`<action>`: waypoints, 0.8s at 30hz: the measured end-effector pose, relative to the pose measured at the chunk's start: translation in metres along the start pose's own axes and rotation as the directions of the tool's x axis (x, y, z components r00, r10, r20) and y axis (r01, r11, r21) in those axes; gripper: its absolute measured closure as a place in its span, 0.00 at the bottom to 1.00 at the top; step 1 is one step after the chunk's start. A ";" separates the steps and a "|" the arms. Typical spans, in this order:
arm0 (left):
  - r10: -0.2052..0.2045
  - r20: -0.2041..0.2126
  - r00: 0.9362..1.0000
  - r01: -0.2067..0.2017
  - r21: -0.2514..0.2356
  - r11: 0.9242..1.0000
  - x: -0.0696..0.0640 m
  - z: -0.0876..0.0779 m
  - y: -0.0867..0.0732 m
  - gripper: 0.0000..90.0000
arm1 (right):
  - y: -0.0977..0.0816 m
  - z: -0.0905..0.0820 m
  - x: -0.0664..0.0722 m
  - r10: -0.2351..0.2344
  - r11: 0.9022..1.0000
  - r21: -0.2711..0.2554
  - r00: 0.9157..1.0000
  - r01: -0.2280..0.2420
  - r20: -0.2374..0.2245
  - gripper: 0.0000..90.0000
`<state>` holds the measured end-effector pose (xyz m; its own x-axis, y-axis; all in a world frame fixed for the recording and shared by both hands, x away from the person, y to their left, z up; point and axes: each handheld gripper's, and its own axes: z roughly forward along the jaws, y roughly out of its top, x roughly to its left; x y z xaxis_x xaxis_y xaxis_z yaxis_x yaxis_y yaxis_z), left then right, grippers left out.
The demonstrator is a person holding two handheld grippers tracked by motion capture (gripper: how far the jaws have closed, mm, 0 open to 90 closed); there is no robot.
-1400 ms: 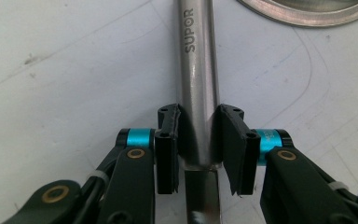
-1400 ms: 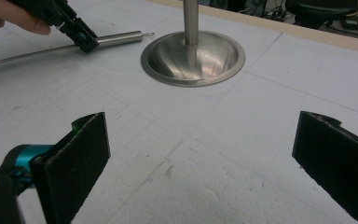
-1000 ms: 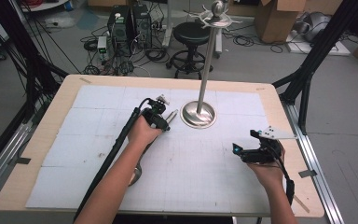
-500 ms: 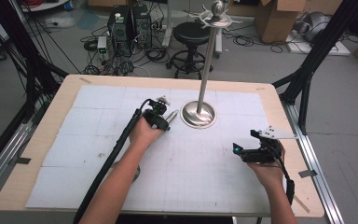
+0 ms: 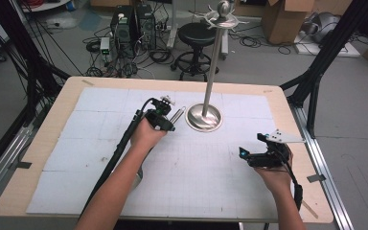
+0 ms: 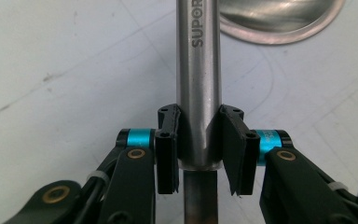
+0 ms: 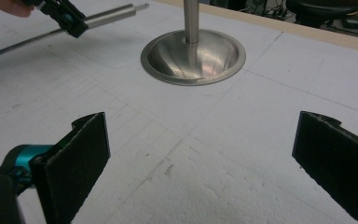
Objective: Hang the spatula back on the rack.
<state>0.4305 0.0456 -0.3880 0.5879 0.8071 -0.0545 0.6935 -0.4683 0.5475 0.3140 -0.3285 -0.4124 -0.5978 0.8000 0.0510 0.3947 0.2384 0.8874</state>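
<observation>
Centrally on the table (image 5: 48,143) stands the stand (image 5: 204,117), its round base on the white mat (image 5: 100,158). Just left of that base, the left gripper (image 6: 198,149) is clamped on the handle (image 6: 198,93) of a metal utensil. Well apart, the right gripper (image 7: 200,158) is spread wide, holding nothing.

Both forearms are showing bare, with no sleeves. The left gripper (image 6: 199,154) is showing two black ribbed jaws on black link arms, turquoise collars at the jaw roots and brass-coloured pivot screws. A thick black cable (image 5: 120,153) is trailing from it along the left forearm. The right gripper (image 5: 243,152) is wearing a grey three-cornered plate (image 5: 282,137) on top and a turquoise spot near its jaws; its broad black pads (image 7: 77,149) are looking matte and rough.
</observation>
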 end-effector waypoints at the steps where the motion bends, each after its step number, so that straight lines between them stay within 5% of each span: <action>1: 0.007 0.001 1.000 -0.007 -0.010 1.000 -0.001 -0.005 0.000 0.76 | 0.000 0.000 0.000 0.003 1.000 0.002 1.000 -0.003 -0.002 0.03; 9: 0.042 0.010 0.999 -0.040 -0.096 0.995 0.000 -0.044 0.000 0.77 | 0.000 0.001 0.001 -0.004 1.000 0.007 1.000 0.004 0.000 0.03; 13: 0.087 0.017 0.996 -0.084 -0.160 0.984 0.000 -0.069 -0.003 0.77 | 0.000 0.002 0.001 -0.007 1.000 0.009 1.000 0.007 0.003 0.03; 24: 0.095 0.027 0.995 -0.085 -0.240 0.967 0.008 -0.107 -0.007 0.77 | 0.000 0.003 0.003 -0.015 1.000 0.017 1.000 0.015 0.004 0.03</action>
<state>0.3858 0.0934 -0.3031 0.6620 0.7491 -0.0250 0.5205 -0.4355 0.7345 0.3146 -0.3246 -0.4137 -0.6008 0.7986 0.0360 0.3974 0.2592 0.8803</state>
